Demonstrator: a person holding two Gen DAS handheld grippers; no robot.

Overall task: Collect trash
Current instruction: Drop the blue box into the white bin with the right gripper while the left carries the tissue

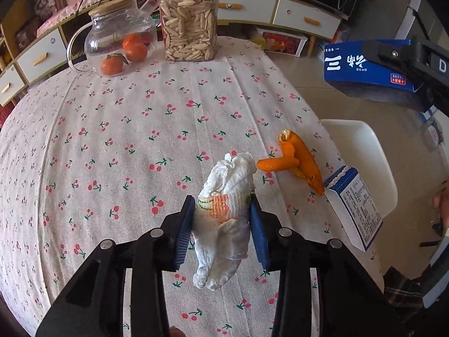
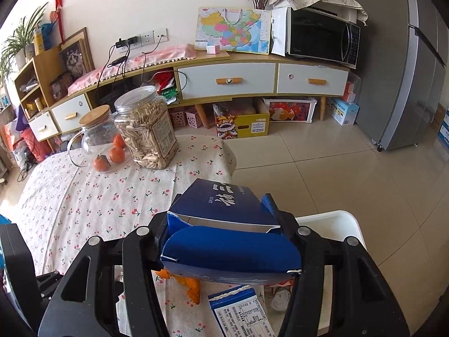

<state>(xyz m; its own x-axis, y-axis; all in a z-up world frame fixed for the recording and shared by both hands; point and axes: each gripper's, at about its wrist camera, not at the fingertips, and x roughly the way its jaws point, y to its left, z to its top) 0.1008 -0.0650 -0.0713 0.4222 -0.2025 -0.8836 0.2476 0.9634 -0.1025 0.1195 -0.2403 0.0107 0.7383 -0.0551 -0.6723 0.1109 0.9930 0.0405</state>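
Round worktop (image 1: 118, 140) under a cherry-print cloth, in a lived-in room with a tiled floor (image 2: 322, 163), a long sideboard (image 2: 227, 77) of white drawers, a microwave (image 2: 322, 38) on top and a grey fridge (image 2: 401, 70) beside it. At the worktop's far edge: a glass teapot (image 1: 112, 42) with a wooden lid, tangerines showing through its glass, touching or nearly touching a clear jar of pale seeds (image 1: 190, 19). Near the right edge: curled orange peel (image 1: 297, 160), and just beside it a small blue-and-white carton (image 1: 356, 207) lying partly over the rim; a white chair seat (image 1: 362, 151) below. Left gripper (image 1: 223, 210) angled steeply down over the cloth, fingers clamped on a crumpled white tissue (image 1: 224, 196) with an orange printed patch, the wad hanging between the blue pads. Right gripper (image 2: 219, 216) held off to the right, beyond the worktop's edge, pointing moderately downward, fingers pressed against both sides of an opened dark blue box (image 2: 221, 205), flap curling toward the camera.
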